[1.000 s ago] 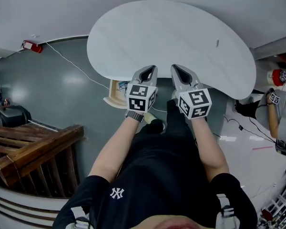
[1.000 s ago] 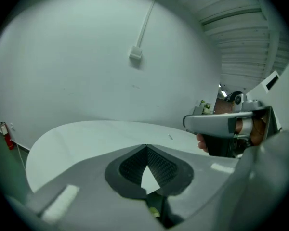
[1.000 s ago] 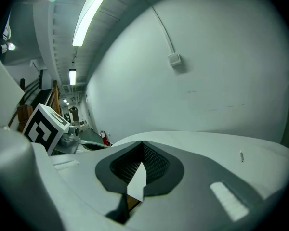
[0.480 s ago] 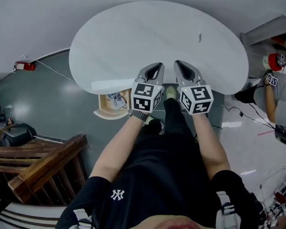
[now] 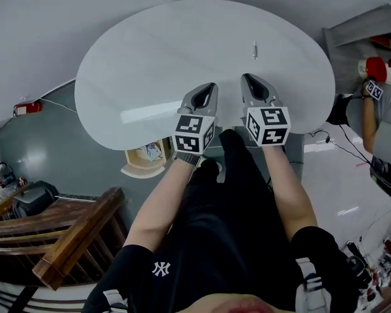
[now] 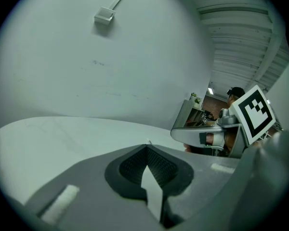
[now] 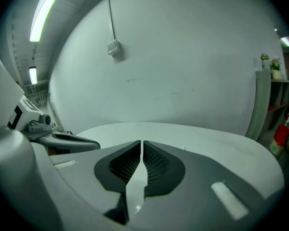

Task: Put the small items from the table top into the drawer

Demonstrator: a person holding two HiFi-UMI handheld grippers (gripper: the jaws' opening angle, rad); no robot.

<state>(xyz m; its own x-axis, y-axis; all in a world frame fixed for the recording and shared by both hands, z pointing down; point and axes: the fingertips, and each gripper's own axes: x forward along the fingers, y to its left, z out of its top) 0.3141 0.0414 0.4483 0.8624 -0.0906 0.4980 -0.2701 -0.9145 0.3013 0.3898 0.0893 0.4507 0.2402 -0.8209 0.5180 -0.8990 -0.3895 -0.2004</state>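
Hovering side by side over the near edge of the desk [image 5: 150,64], the left gripper [image 5: 205,91] and right gripper [image 5: 251,83] are both empty. Each has its fingers pressed together, and the right shows only a hairline slit between the pads.

The one small item [image 5: 255,49] in sight, a thin pale pin-like piece too small to identify, lies on the desk at about 12 o'clock from the right gripper, well apart from it. The drawer [image 5: 138,173] stands pulled out under the desk edge at about 7 o'clock from the left gripper, with a few bits already inside.

The desk is a broad white oval, smooth and faintly glossy. The fingers are grey moulded plastic with dark grid-textured pads that taper to narrow tips. The drawer looks like pale wood with a curved front.

The main risk is the pin itself. On so slick a surface, fingers closing off-centre could flick or roll it away. The drawer is also only partly clear of the desk, so a release too far out would probably drop the pin on the floor.
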